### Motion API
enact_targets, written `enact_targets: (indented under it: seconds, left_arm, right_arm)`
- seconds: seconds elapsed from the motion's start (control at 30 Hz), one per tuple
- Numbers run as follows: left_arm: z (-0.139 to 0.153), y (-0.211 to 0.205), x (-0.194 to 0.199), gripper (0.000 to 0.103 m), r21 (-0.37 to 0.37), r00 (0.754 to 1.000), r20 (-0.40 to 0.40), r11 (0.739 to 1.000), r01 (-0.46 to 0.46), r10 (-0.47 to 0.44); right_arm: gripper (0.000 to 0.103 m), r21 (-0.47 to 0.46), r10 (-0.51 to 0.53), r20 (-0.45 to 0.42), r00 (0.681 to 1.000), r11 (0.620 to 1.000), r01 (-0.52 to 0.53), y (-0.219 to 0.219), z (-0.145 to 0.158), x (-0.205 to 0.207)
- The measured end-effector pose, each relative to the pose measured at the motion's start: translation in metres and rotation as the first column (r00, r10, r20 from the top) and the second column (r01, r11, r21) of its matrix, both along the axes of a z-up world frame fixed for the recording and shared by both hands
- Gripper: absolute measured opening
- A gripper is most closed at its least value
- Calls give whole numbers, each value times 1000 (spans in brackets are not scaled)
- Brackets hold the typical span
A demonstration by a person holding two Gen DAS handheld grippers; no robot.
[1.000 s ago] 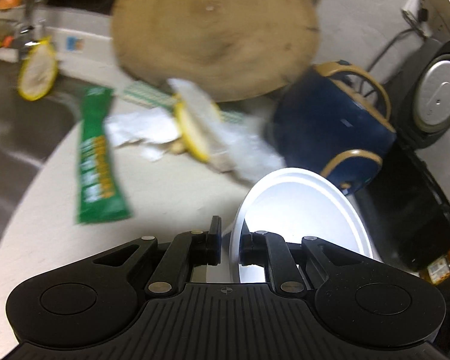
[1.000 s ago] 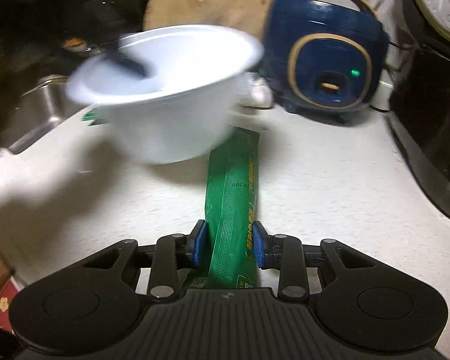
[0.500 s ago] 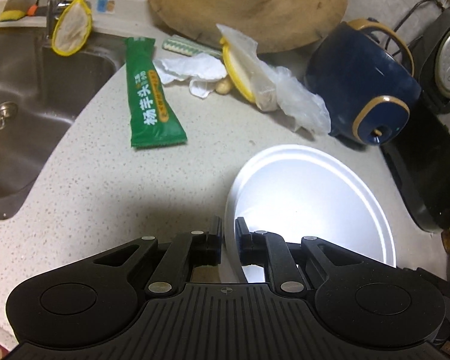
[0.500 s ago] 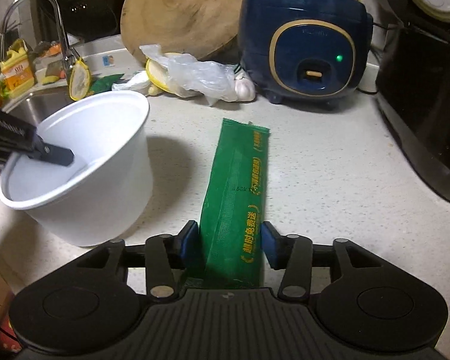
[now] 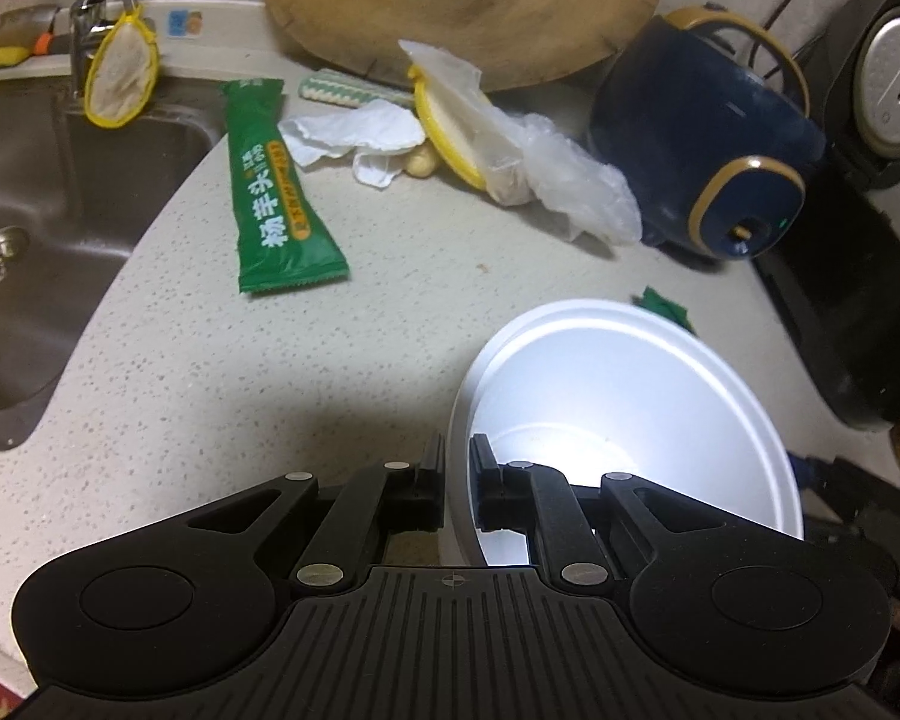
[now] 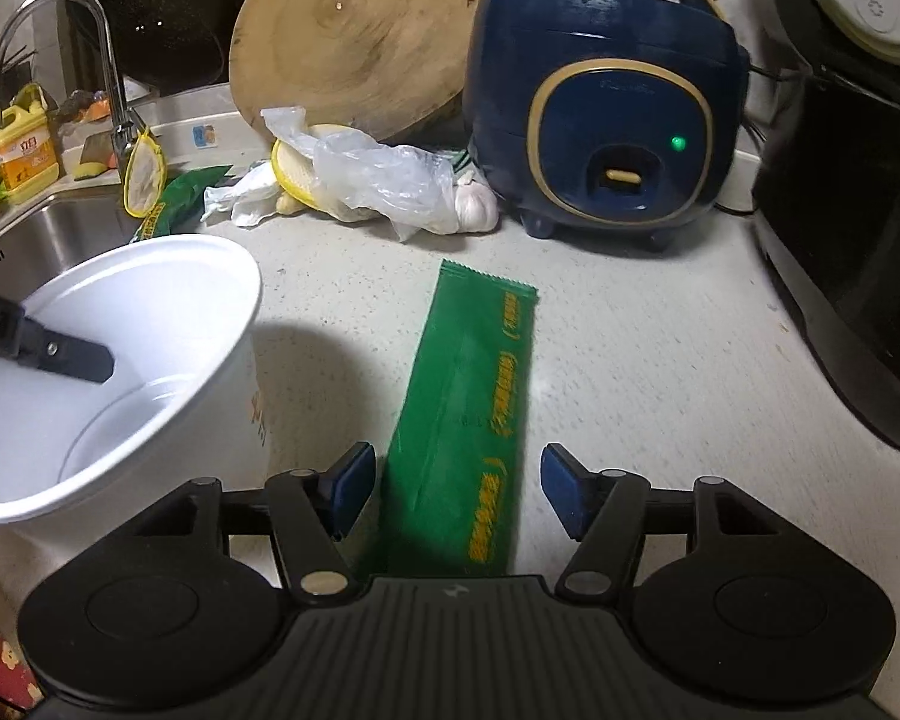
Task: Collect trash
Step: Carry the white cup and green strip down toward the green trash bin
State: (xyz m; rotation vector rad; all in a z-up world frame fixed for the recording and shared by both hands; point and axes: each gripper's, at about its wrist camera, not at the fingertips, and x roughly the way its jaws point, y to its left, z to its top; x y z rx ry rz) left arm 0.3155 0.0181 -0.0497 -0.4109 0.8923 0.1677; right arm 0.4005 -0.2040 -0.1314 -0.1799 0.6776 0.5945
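My left gripper [image 5: 457, 483] is shut on the rim of a white plastic bowl [image 5: 624, 408], which stands on the speckled counter; the bowl also shows at the left of the right wrist view [image 6: 114, 360]. My right gripper [image 6: 457, 486] is open, its blue pads either side of a flat green wrapper [image 6: 471, 420] lying on the counter. A second green wrapper [image 5: 273, 186] lies near the sink. Crumpled white tissue [image 5: 354, 135] and a clear plastic bag [image 5: 546, 171] over a yellow-rimmed item lie further back.
A steel sink [image 5: 36, 180] is at the left. A round wooden board [image 5: 456, 0] leans at the back. A blue rice cooker [image 6: 606, 102] and a black appliance [image 6: 852, 276] stand at the right.
My right gripper has opened and let the green wrapper go onto the counter. The white bowl has come down from the air to the counter at the left.
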Motion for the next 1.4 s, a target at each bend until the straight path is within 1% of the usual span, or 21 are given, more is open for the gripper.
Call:
enact_targets:
  seconds: [0.07,0.1,0.13,0.2,0.23,0.33,0.5,0.67,0.77,0.9,1.1,1.27,1.4]
  left_arm:
    - [-1,-3,2,12,12,1000,-10,1000,9,-9]
    - [-2,-3,2,12,13,1000,-11,1000,15,-15]
    - [-4,-4,3,12,6,1000,-12,1000,22,-21]
    - [-6,-4,4,12,-14,1000,-5,999,30,-30]
    - [-7,-4,3,12,-14,999,1,999,34,-34]
    - [-4,-6,-1,11,7,998,15,998,59,-59]
    - [8,3,-20,10,5,993,66,996,93,-93]
    - [26,28,-57,11,28,986,132,994,103,-106]
    - [36,53,-86,11,37,981,166,995,91,-96]
    - [42,92,-135,11,35,978,197,997,61,-67]
    - [37,137,-208,11,23,979,201,999,27,-31]
    - [23,166,-257,11,13,986,165,1000,14,-16]
    - [-1,191,-292,11,-10,993,115,1000,-16,17]
  right_arm:
    - [61,7,2,-10,1000,1000,-2,2,-2,1]
    - [58,11,1,-11,1000,1000,-1,1,-1,1]
    - [47,10,-2,-7,1000,1000,2,1,-1,1]
    - [35,8,0,-2,1000,1000,0,1,0,-2]
    - [23,11,-2,-4,1000,1000,2,0,1,-4]
    - [16,36,-3,-24,1000,999,4,-2,7,-13]
    - [14,52,-27,9,1000,998,26,-1,22,-43]
    - [14,78,-63,43,997,995,60,11,43,-84]
    - [14,89,-68,69,995,994,62,26,53,-114]
    - [14,68,-62,94,994,996,56,55,60,-160]
    - [14,29,-40,108,993,999,37,88,56,-232]
    - [14,-3,-23,51,998,1000,23,103,40,-286]
    - [14,-34,-10,-62,998,999,8,108,18,-309]
